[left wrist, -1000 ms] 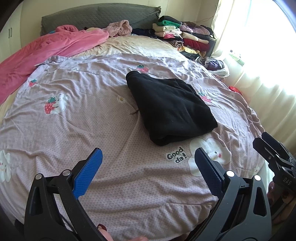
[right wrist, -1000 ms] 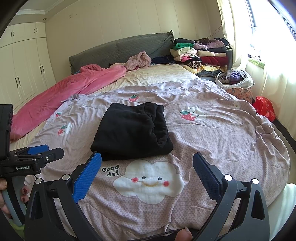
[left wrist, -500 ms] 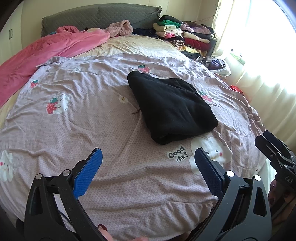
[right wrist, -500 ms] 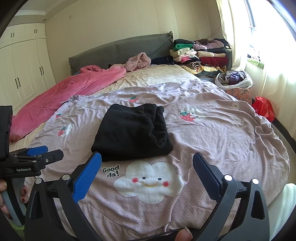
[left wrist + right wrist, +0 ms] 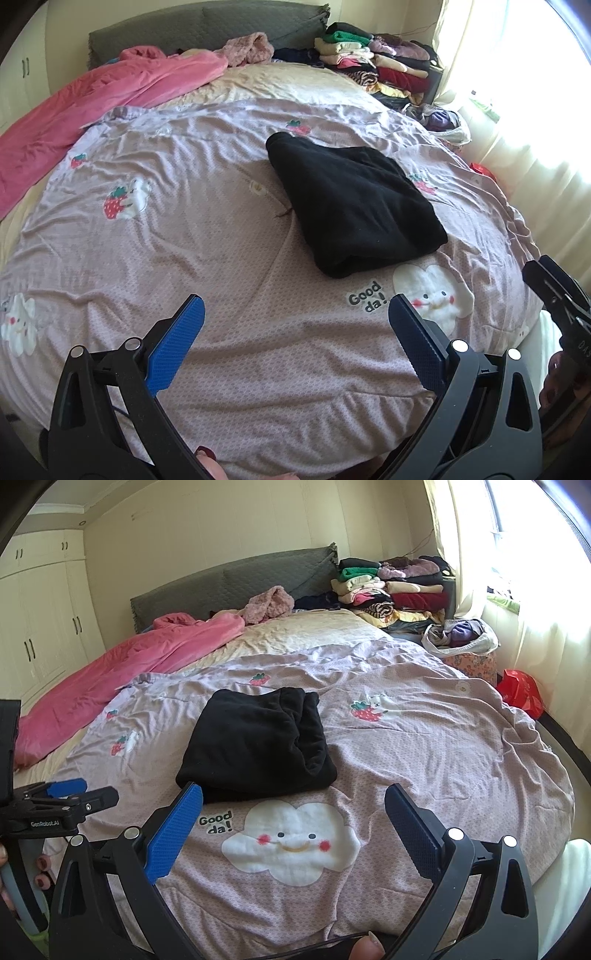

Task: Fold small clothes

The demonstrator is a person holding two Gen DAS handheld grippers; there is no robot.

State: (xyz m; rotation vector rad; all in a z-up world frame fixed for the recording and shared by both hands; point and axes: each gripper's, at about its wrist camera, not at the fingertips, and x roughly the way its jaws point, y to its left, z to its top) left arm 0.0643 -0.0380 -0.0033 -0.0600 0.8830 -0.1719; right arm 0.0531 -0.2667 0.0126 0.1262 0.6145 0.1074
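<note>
A black garment (image 5: 354,201) (image 5: 258,746) lies folded into a thick rectangle on the lilac bedspread (image 5: 184,236) (image 5: 424,746), just beyond the "Good da!" cloud print. My left gripper (image 5: 295,314) hovers open above the near part of the bed, short of the garment and to its left. My right gripper (image 5: 293,801) is open too, over the cloud print (image 5: 291,842), with the garment's near edge just ahead of its left finger. Neither holds anything. Each gripper shows at the edge of the other's view.
A pink blanket (image 5: 122,679) lies along the bed's left side. Stacks of folded clothes (image 5: 391,587) sit at the far right by the grey headboard (image 5: 229,579). A bag of clothes (image 5: 461,638) and a red bag (image 5: 521,690) stand beside the bed, under the curtained window.
Both grippers have stayed open and nearly still. The left wrist view has drifted slightly, so the black garment sits a little higher and further right.
</note>
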